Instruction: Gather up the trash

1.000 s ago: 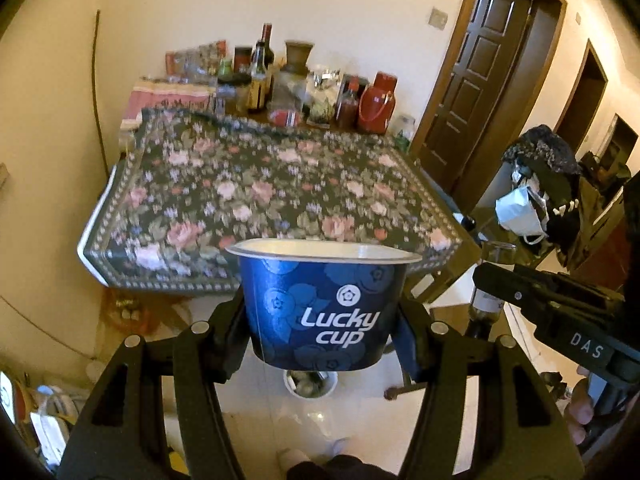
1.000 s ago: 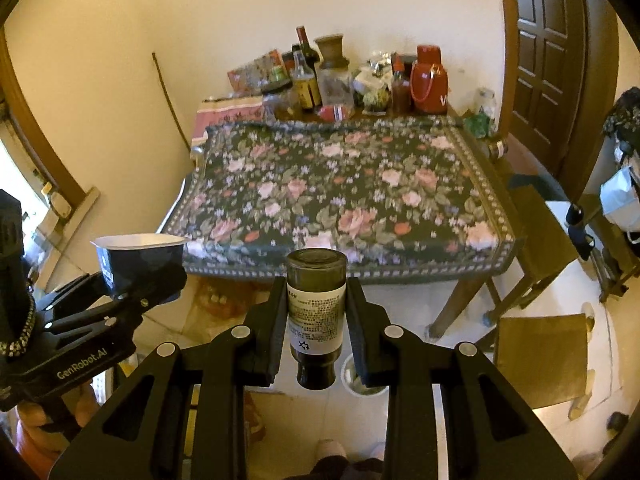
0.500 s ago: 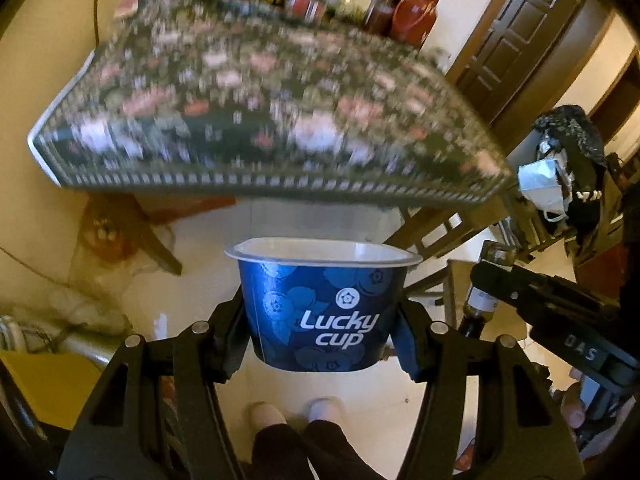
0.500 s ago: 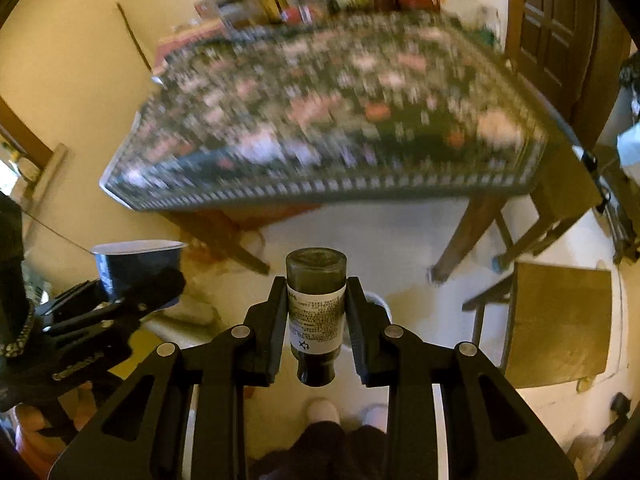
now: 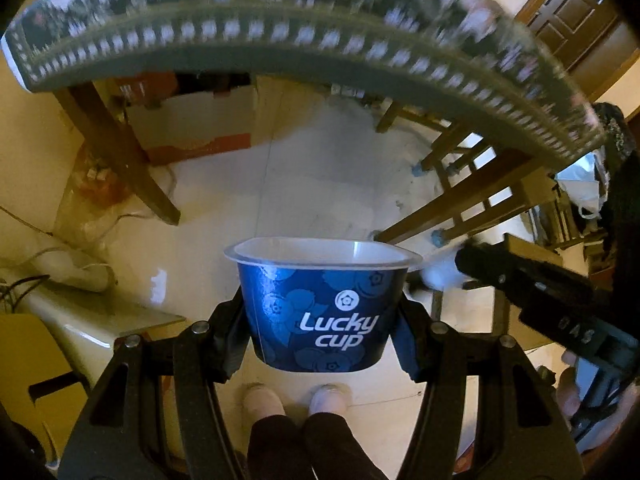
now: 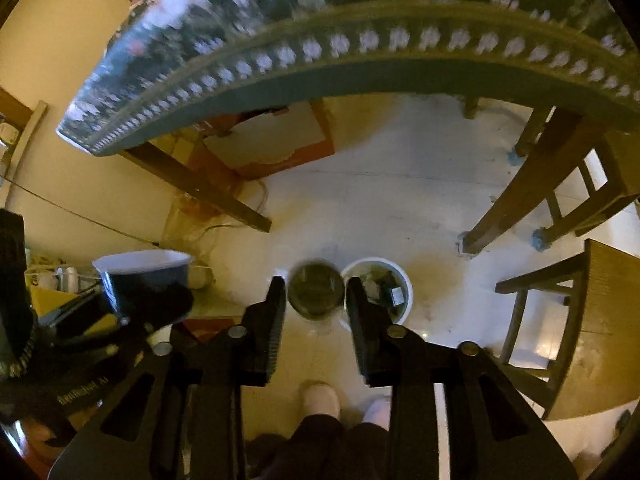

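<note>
A blue "Lucky cup" paper cup sits upright with my left gripper shut on its sides. In the right wrist view, a dark glass bottle shows end-on and blurred between the jaws of my right gripper. Those jaws are opening, and a thin gap shows on each side of the bottle. Just right of the bottle, on the floor, stands a white trash bin with scraps inside. The cup and the left gripper also appear at the left of this view.
The table edge with its floral cloth hangs overhead, on wooden legs. A cardboard box lies under the table. A wooden stool stands at the right. The person's feet are on the pale tiled floor.
Both grippers have dropped below the table edge and tipped toward the floor. The right jaws have widened; the bottle, earlier clamped with its label showing, now appears end-on and blurred.
</note>
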A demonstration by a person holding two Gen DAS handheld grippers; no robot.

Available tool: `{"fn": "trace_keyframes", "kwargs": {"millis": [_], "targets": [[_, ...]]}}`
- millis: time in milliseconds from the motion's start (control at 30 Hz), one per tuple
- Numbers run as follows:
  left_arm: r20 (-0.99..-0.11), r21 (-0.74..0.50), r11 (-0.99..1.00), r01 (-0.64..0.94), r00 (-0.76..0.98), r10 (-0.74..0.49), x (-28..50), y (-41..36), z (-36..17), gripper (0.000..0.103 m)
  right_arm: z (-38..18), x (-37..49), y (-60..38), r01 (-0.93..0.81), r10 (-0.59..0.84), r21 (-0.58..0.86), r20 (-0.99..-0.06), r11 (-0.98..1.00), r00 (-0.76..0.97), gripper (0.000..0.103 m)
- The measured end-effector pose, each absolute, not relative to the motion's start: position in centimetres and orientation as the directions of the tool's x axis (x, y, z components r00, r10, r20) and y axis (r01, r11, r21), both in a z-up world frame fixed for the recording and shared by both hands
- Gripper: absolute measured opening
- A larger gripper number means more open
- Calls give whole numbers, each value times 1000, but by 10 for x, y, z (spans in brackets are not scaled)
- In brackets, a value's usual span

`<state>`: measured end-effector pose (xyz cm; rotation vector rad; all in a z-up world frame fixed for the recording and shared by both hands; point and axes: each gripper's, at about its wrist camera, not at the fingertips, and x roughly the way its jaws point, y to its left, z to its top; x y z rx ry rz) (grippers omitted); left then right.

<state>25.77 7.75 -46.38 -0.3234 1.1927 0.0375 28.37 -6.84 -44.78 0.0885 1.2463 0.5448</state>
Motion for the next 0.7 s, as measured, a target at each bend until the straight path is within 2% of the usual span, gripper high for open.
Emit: {"fn": "trace_keyframes", "kwargs": {"millis": [33, 67, 533, 700], "targets": [[-920, -225, 954, -197, 366, -141, 260, 76, -472, 60, -453, 286, -69, -341, 433, 349, -876, 873, 211, 45], [-922, -224, 954, -198, 360, -142, 263, 76, -478, 60, -456, 288, -70, -339, 431, 346, -877, 875, 215, 48], [-942, -308, 932, -191, 197, -271, 309, 39, -584, 60, -498, 302, -110, -259, 335, 274, -914, 926, 231, 48], [-957, -284, 935, -211, 114, -265, 326, 30, -612, 64, -498, 307, -116, -243, 325, 268, -917, 932, 233, 48]]}}
